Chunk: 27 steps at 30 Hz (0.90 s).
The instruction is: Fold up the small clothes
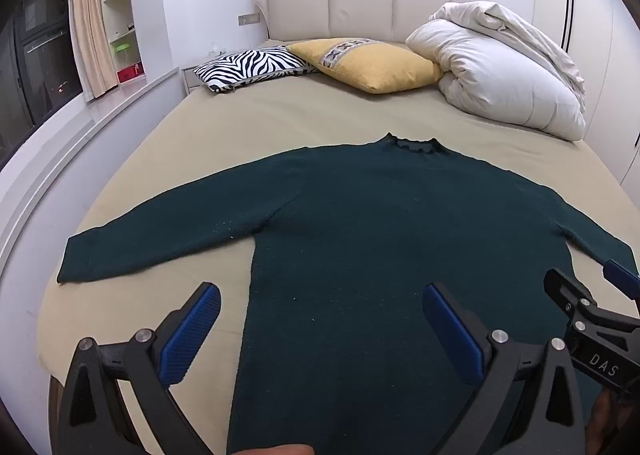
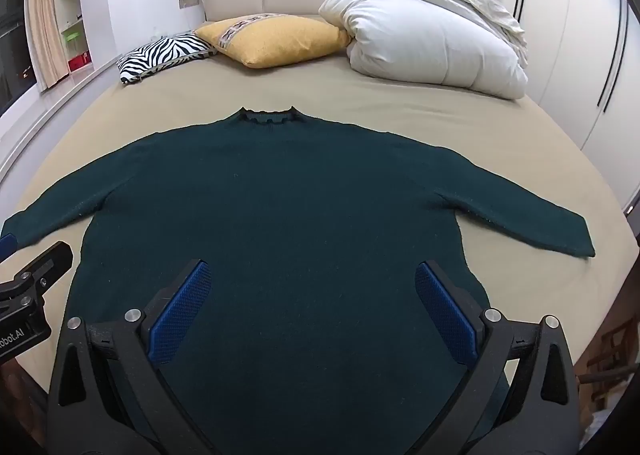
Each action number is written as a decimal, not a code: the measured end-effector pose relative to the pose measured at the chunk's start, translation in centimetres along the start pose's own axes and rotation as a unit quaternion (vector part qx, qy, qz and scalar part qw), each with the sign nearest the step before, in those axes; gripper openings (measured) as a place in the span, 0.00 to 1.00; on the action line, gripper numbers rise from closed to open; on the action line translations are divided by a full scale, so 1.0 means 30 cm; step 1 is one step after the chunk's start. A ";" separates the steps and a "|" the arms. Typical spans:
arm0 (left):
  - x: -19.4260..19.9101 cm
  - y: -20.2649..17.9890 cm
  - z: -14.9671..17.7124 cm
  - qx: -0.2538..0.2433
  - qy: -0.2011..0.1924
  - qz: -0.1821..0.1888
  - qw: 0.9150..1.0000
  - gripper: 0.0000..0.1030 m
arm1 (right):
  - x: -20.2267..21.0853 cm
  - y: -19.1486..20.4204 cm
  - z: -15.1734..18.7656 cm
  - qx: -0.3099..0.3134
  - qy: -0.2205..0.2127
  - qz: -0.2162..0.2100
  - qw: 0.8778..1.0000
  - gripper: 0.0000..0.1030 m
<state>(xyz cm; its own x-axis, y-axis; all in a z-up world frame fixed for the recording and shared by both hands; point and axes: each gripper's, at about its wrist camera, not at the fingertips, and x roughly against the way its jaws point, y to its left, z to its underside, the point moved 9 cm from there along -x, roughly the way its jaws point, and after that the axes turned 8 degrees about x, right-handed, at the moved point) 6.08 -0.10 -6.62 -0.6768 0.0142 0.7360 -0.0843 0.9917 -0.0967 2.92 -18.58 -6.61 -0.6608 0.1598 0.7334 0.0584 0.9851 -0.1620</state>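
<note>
A dark green sweater (image 1: pixel 360 223) lies flat on the beige bed sheet (image 1: pixel 240 123), collar toward the headboard, both sleeves spread out to the sides. It also shows in the right wrist view (image 2: pixel 304 195). My left gripper (image 1: pixel 320 295) is open and empty, hovering over the sweater's lower left part near the hem. My right gripper (image 2: pixel 312 273) is open and empty over the lower middle of the sweater. The right gripper also shows at the right edge of the left wrist view (image 1: pixel 588 295), and the left gripper at the left edge of the right wrist view (image 2: pixel 36 267).
A zebra-print pillow (image 1: pixel 252 69), a yellow pillow (image 1: pixel 368 63) and a rolled white duvet (image 1: pixel 504 71) lie at the head of the bed by the padded headboard (image 1: pixel 360 3). A window ledge (image 1: pixel 100 111) runs along the left; wardrobe doors (image 2: pixel 580 55) stand at the right.
</note>
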 end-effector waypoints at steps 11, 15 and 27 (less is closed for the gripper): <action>-0.001 -0.002 0.002 -0.001 -0.002 -0.003 1.000 1.00 | -0.010 -0.011 -0.003 0.002 0.002 0.001 1.000 1.00; -0.004 0.005 0.007 0.000 -0.002 -0.002 1.000 1.00 | -0.009 -0.006 -0.003 0.003 0.002 0.001 1.000 1.00; -0.005 0.023 0.001 0.006 0.000 -0.002 1.000 1.00 | -0.017 0.014 0.009 0.006 0.005 -0.001 1.000 1.00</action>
<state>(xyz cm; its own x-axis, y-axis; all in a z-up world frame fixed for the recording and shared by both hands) 6.11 0.59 -6.82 -0.6771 0.0098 0.7358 -0.0967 0.9901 -0.1022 3.08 -18.27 -7.22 -0.6535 0.1585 0.7401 0.0483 0.9846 -0.1682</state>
